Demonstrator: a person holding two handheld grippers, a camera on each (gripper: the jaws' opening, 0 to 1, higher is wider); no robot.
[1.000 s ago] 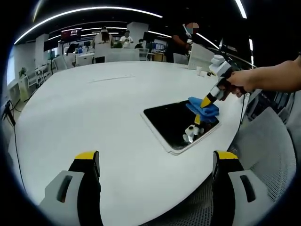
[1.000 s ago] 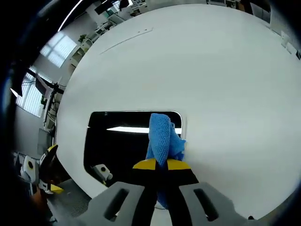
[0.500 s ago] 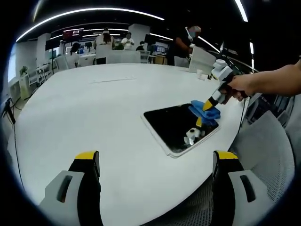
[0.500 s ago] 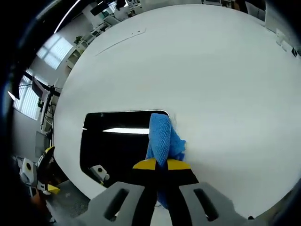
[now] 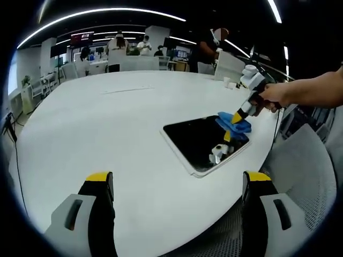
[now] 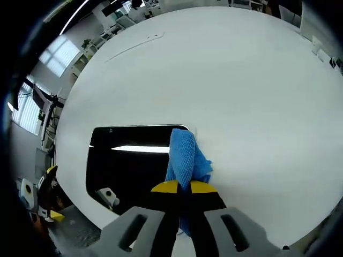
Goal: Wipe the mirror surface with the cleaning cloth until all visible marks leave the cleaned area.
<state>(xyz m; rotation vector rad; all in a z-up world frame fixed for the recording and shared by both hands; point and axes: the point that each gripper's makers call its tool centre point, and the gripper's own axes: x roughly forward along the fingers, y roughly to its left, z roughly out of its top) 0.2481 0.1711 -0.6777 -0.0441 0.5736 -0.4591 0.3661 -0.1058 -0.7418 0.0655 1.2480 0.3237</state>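
Observation:
A dark rectangular mirror point(image 5: 201, 142) point(image 6: 131, 163) with a white rim lies flat on the round white table point(image 5: 96, 134) near its edge. My right gripper point(image 6: 179, 187) is shut on a blue cleaning cloth point(image 6: 185, 158), which hangs against the mirror's far corner. In the left gripper view that same gripper point(image 5: 236, 116), held by a person's hand, presses the blue cloth point(image 5: 234, 124) onto the mirror's right end. My left gripper point(image 5: 177, 182) stands open over the table's near edge, well short of the mirror, with nothing between its jaws.
A grey mesh chair point(image 5: 305, 171) stands at the table's right edge. People and desks point(image 5: 128, 51) fill the far room. A small cup point(image 5: 227, 80) sits near the table's far side. The left gripper point(image 6: 45, 193) shows beyond the table edge in the right gripper view.
The right gripper and the cloth have shifted slightly along the mirror's far corner, back and forth. The left gripper has stayed put and open.

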